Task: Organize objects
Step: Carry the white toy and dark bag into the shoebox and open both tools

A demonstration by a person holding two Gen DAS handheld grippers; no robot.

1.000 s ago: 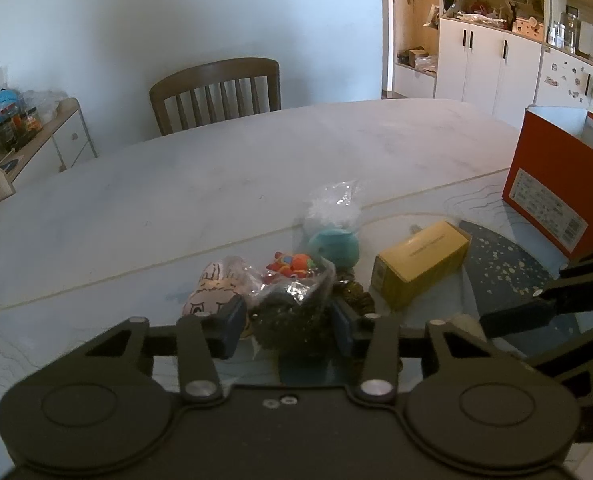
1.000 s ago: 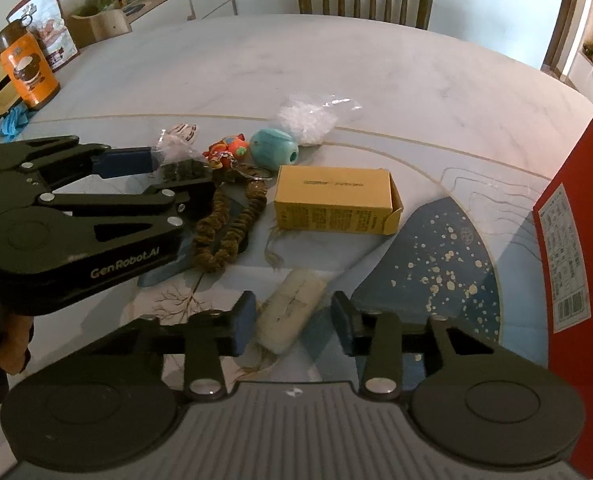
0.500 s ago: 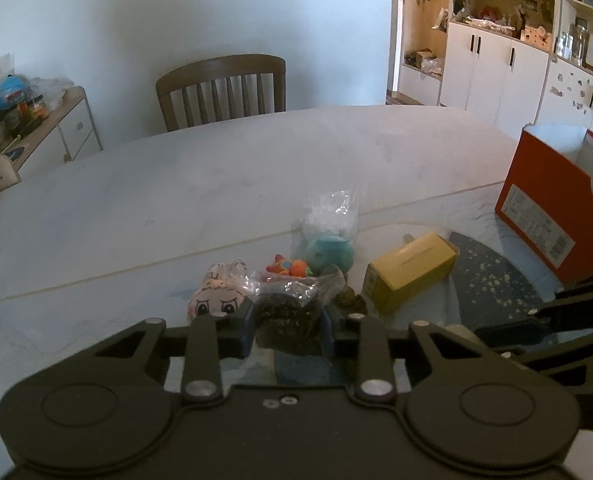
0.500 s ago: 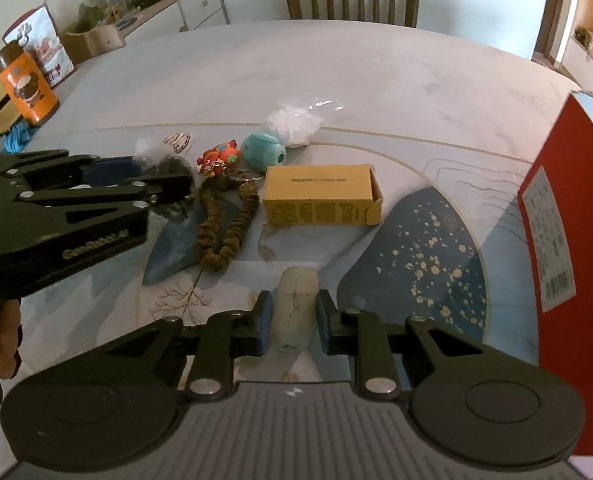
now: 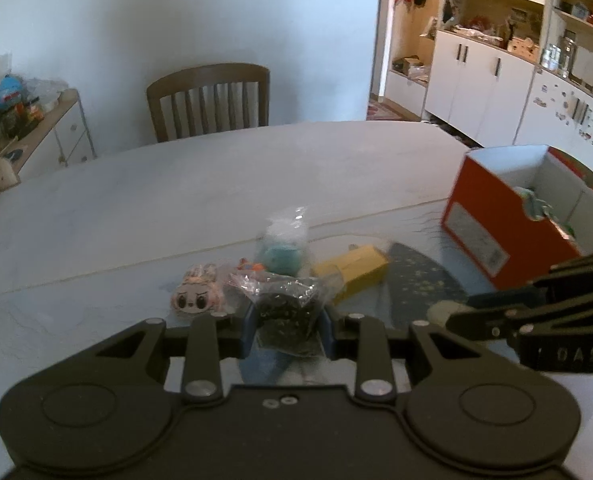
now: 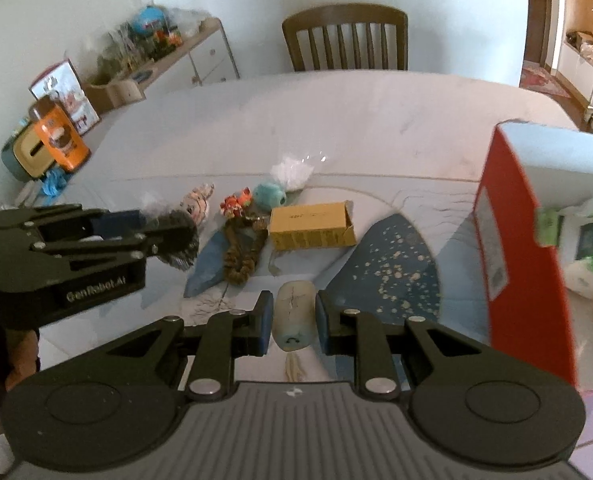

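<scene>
Left gripper (image 5: 286, 326) was clenched on a clear bag of dark bits (image 5: 286, 314), held off the table (image 5: 216, 184); your right gripper (image 6: 294, 322) was clamped around a pale soft pouch (image 6: 294, 318) with a blue end, also lifted, it seemed. Both loads were yours to drop in the red box (image 5: 480, 232), which stood open at the right edge of the table and already held some packets. To do this step well, judged from here: carry the right load first since that side was nearest the box, clear the red wall from above, and only release once the pouch was over the open cavity, not the rim. Bag looked slippery and crinkly, so you should have kept the squeeze firm and avoided swinging it. Left behind on the table were a yellow carton (image 6: 310, 228), a teal plush (image 6: 270, 196), a small cartoon-face charm (image 5: 196, 294), a brown beaded loop (image 6: 242, 254) and a white crinkled bag (image 6: 292, 172), all clustered mid-table, well apart from the box. Watch that the two grippers didn't cross paths; they sat near each other.
</scene>
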